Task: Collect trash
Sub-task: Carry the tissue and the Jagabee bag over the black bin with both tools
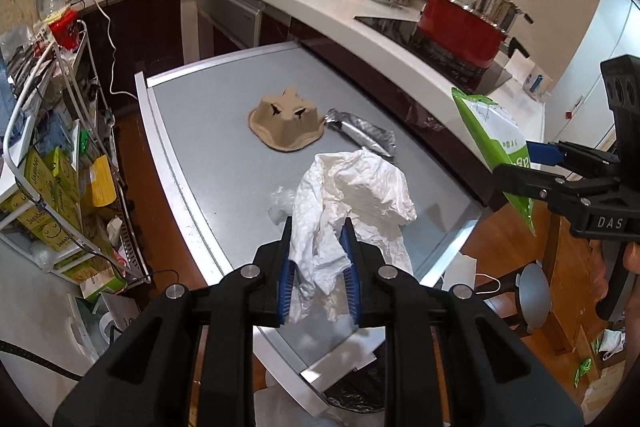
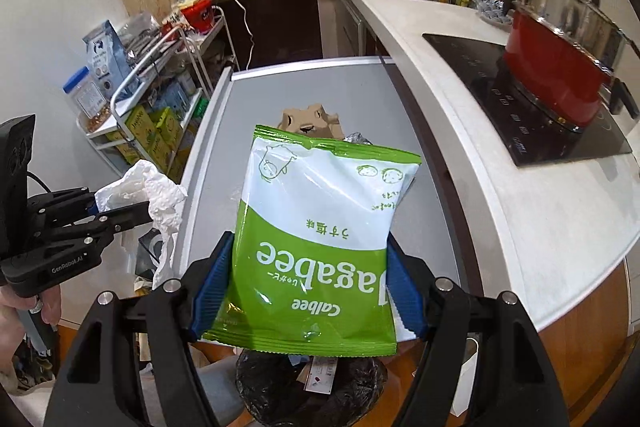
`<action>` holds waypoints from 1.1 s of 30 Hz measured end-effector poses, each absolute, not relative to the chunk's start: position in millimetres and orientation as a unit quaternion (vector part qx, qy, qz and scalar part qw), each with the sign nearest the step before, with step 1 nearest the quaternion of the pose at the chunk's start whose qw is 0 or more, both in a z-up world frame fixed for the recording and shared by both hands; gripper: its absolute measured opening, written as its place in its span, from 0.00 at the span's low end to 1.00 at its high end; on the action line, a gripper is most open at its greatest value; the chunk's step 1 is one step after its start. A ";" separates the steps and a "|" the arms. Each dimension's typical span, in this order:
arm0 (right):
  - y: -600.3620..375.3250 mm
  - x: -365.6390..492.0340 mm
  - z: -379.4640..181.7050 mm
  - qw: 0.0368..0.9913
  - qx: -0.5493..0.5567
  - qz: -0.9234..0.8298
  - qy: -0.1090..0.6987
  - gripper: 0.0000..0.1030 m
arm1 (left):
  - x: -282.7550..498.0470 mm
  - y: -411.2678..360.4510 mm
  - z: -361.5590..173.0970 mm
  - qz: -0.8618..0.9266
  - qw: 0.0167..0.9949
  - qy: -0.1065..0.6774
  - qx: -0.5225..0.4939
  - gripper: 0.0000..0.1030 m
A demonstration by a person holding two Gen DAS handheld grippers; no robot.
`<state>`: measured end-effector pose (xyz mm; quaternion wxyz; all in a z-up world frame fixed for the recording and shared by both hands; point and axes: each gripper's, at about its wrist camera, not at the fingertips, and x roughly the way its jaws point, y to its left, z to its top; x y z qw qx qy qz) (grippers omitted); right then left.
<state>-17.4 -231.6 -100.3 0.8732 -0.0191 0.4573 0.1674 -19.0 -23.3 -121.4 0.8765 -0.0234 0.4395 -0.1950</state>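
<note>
Overhead, both claws (image 1: 316, 263) (image 2: 308, 291) above table edge (image 1: 280, 355)

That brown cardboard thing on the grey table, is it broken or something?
A bit, yes. The cardboard cup carrier lies upside down on the grey table, with two torn slits in its top. Beside it lies a crumpled silver foil wrapper. Both look like trash left to collect.

Snack bag (image 2: 320, 239): "Calbee", "Jagabee"; left gripper (image 2: 132, 215): "GenRobot.AI"
</note>
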 end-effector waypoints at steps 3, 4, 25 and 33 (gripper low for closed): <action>-238.6 -32.2 -93.7 0.876 -0.015 0.168 0.451 0.68 | -32.0 -26.2 -112.9 -0.200 0.880 0.431 -0.022 0.22; -241.2 -37.3 -91.8 0.877 -0.014 0.168 0.450 0.68 | -36.8 -27.5 -110.1 -0.201 0.881 0.428 -0.021 0.22; -277.1 -158.8 -164.6 0.817 -0.004 0.165 0.553 0.68 | -140.8 -76.1 -154.1 -0.258 0.830 0.493 0.046 0.22; -272.5 -175.6 -244.3 0.766 0.001 0.155 0.624 0.68 | -156.7 -97.3 -211.4 -0.259 0.794 0.544 0.079 0.22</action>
